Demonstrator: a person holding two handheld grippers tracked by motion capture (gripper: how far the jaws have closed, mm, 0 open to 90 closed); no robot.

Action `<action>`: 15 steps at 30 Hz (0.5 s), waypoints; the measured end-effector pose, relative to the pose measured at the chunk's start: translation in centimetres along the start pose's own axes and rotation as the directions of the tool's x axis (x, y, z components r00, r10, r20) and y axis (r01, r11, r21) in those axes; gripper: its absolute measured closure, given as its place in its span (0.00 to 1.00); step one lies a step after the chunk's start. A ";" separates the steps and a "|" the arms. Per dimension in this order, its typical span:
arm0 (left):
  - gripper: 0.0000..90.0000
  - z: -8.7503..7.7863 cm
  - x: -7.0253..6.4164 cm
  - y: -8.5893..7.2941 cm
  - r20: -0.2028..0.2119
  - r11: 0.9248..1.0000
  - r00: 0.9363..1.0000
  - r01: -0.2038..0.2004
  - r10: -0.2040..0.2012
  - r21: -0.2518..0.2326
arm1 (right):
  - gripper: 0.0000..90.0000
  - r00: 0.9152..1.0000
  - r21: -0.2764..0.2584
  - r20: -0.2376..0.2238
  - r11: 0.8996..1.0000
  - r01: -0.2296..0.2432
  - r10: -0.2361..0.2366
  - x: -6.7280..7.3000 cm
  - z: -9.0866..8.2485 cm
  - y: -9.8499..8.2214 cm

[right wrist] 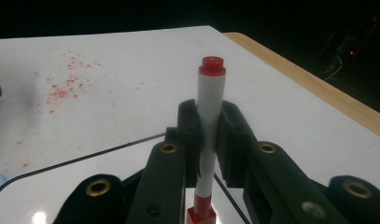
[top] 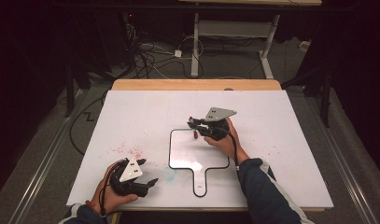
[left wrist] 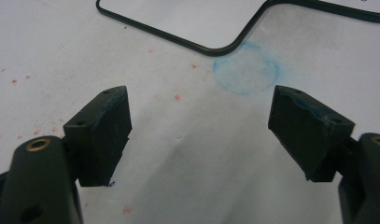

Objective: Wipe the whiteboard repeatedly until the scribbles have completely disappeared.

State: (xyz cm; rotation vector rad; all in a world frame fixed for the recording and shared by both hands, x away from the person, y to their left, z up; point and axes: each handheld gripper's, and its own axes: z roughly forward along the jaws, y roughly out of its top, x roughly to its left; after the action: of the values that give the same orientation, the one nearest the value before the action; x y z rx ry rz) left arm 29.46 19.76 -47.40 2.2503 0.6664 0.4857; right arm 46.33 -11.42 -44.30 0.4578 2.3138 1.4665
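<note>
Marker (right wrist: 210,107) sits clamped upright between the jaws of the right gripper (top: 195,125), red end up, its lower tip at the upper left corner of the small whiteboard (top: 197,156); the step in hand looks like writing or drawing on that board, so the tip should come down lightly inside the dark frame and the barrel stay steep, or the stroke will skid onto the table (top: 281,140); left gripper (left wrist: 199,140) rests near the table's front edge with jaws wide apart and nothing between them, well placed to steady the board's handle if it slides; red specks (top: 127,150) and a faint blue ring (left wrist: 246,69) stain the table beside the board; nothing blocks the board's face
</note>
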 end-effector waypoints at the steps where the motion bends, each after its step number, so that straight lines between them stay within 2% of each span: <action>1: 0.22 0.0 0.0 0.0 -0.001 1.000 1.000 0.000 0.000 0.000 | 0.91 1.000 0.006 0.008 1.000 0.004 -0.004 -0.1 -0.2 0.0; 9: 0.22 0.0 -0.1 0.0 0.001 1.000 1.000 0.001 -0.001 0.006 | 0.91 0.999 0.034 0.042 0.999 0.007 -0.008 -0.9 -2.0 -0.6; 15: 0.22 0.0 -0.1 0.0 0.000 1.000 1.000 0.002 -0.002 0.007 | 0.91 0.998 0.035 0.068 0.999 -0.012 0.009 -1.7 -3.7 -1.4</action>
State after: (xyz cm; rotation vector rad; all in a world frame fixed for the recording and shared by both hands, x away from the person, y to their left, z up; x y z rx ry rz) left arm 29.36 19.67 -47.44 2.2555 0.6710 0.4828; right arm 45.96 -15.68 -43.85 0.5221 2.2915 1.3948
